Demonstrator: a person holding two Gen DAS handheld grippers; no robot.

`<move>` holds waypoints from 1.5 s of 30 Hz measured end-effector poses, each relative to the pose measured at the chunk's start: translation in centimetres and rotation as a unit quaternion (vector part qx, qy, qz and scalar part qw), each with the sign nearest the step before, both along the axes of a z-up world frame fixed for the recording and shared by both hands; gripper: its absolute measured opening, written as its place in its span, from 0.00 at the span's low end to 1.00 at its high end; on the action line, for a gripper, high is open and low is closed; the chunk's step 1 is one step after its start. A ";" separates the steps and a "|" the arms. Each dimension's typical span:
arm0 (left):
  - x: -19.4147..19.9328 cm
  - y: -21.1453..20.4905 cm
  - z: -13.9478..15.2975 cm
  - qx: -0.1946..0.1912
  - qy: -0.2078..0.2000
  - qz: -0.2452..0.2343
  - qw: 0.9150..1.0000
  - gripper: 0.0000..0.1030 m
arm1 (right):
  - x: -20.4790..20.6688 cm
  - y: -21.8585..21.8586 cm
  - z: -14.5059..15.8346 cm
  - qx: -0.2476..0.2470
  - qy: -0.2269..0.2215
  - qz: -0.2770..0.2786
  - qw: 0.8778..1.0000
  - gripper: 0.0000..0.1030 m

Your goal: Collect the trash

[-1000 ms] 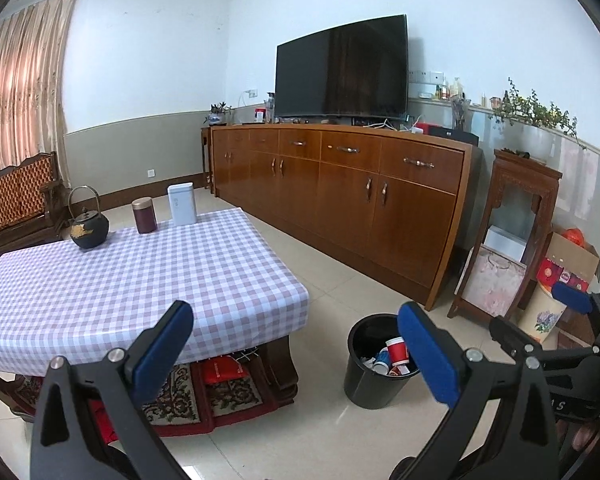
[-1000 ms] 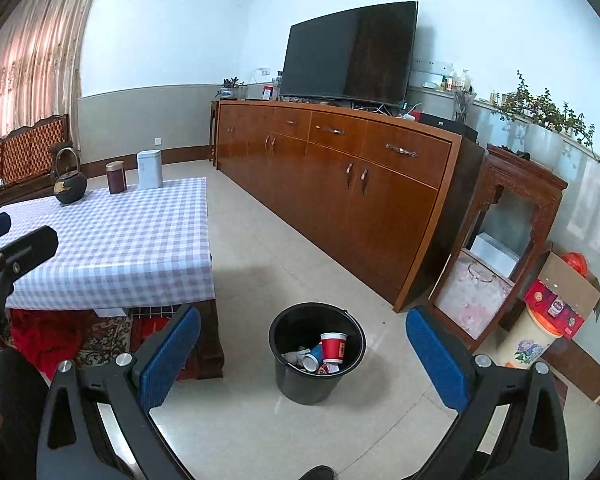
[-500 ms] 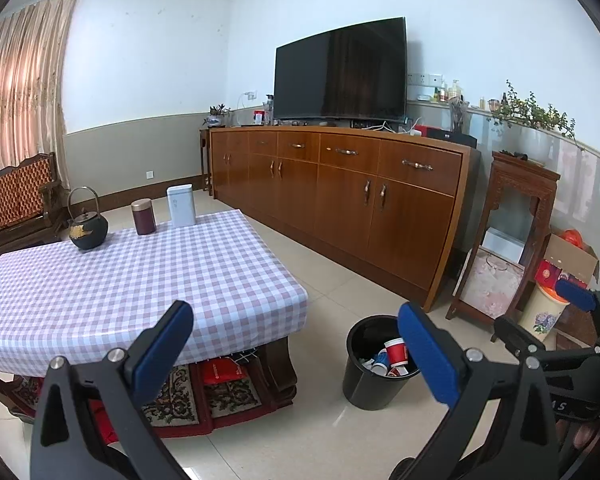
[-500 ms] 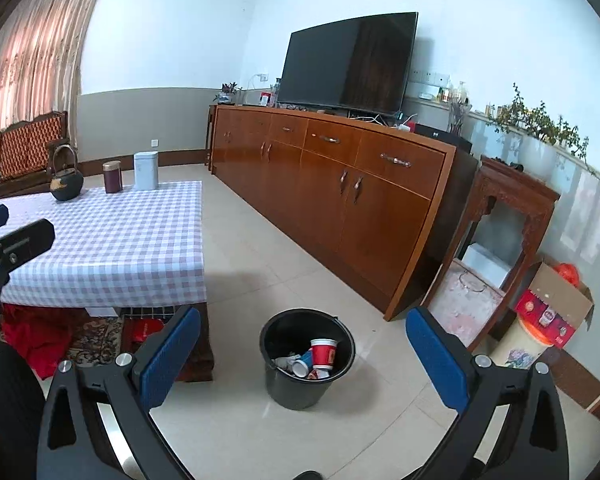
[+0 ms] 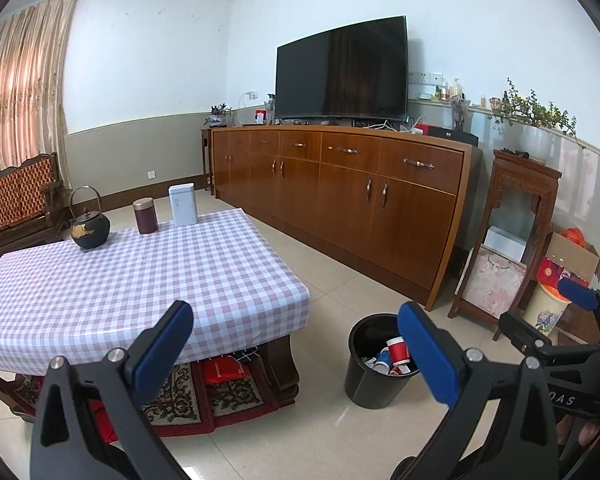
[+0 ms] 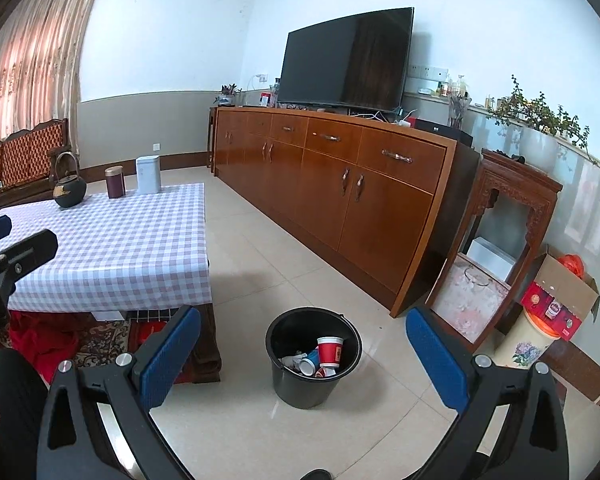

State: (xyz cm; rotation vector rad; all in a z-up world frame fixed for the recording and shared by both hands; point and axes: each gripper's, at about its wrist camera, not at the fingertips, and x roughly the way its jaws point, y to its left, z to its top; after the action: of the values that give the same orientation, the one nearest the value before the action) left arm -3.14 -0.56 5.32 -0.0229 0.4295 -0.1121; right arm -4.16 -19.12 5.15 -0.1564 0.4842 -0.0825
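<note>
Trash (image 6: pixel 320 356) sits in the bin (image 6: pixel 300 392) — both our grippers (image 5: pixel 296 344) (image 6: pixel 304 356) gape empty; we should scan the table (image 5: pixel 140 280) for leftovers.

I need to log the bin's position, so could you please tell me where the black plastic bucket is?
The black plastic bucket stands on the tiled floor, between the checked-cloth table and the long wooden sideboard.

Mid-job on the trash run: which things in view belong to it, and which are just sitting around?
Part of the job:
- black plastic bin on the floor
- red paper cup and other used cups inside it
- left gripper, right gripper, both open and empty

Just lying about:
- black iron teapot
- maroon round tin
- white square tin
- checked tablecloth
</note>
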 end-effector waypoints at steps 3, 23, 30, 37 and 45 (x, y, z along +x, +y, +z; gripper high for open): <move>-0.1 -0.1 -0.1 0.002 0.001 -0.001 1.000 1.00 | -0.1 0.0 0.0 0.000 -0.002 0.000 1.000 1.00; -0.3 -0.4 0.3 0.004 -0.006 -0.006 1.000 1.00 | -0.3 -0.3 0.6 0.003 -0.009 -0.002 1.000 1.00; -0.3 -0.5 0.3 0.005 -0.005 -0.008 1.000 1.00 | -0.2 -0.4 0.7 0.005 -0.010 -0.001 1.000 1.00; -0.3 -0.5 0.4 0.006 -0.005 -0.011 1.000 1.00 | -0.3 -0.4 0.8 0.005 -0.012 -0.004 1.000 1.00; 0.0 -0.6 0.3 0.008 -0.002 -0.013 1.000 1.00 | -0.3 -0.4 0.9 0.007 -0.013 -0.004 1.000 1.00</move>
State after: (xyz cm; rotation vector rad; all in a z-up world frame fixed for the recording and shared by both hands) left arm -3.15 -1.14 5.58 -0.0008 0.4267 -0.1332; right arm -4.49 -19.55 6.02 -0.1392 0.4592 -0.0887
